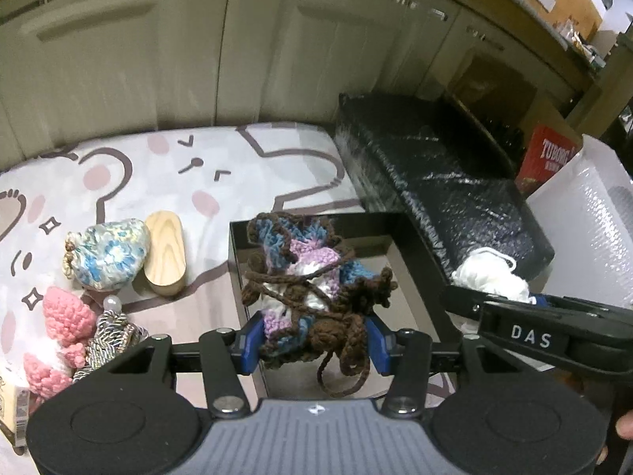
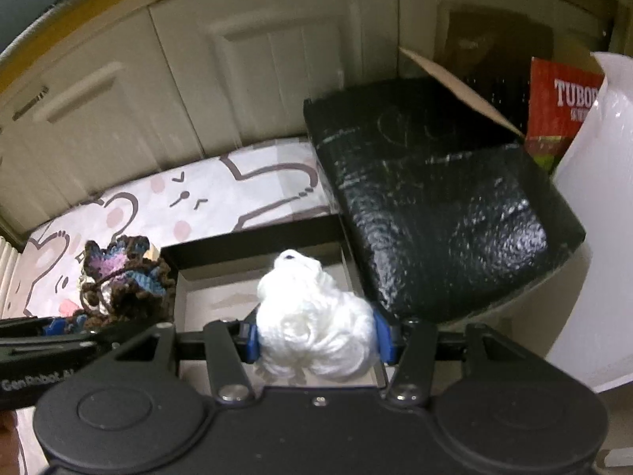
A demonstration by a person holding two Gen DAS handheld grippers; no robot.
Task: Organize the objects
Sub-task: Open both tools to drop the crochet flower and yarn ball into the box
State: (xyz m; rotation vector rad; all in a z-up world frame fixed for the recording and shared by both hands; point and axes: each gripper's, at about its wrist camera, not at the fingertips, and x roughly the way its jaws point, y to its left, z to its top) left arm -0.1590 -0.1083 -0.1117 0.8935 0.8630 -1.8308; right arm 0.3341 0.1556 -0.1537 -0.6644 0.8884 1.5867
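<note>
A: Counts? Crochet stuff first.
B: 1 brown/blue/purple crochet pouch (image 1: 304, 289), 1 blue floral crochet pouch (image 1: 107, 253), 1 pink crochet strawberry piece (image 1: 65, 330), maybe more pink bits below it, can't tell.
A: Yarn?
B: 1 white yarn bundle (image 2: 316, 320).
A: Boxes?
B: 1 open black box (image 1: 407, 253), 1 oval wooden box (image 1: 164, 251), 1 red Tuborg carton (image 1: 548, 162).
A: Misc?
B: 1 silvery braided-cord item w/ pearl bead (image 1: 110, 330), 1 black wrapped case (image 2: 435, 198). Grippers: 2, left gripper (image 1: 312, 342), right gripper (image 2: 318, 338).
</note>
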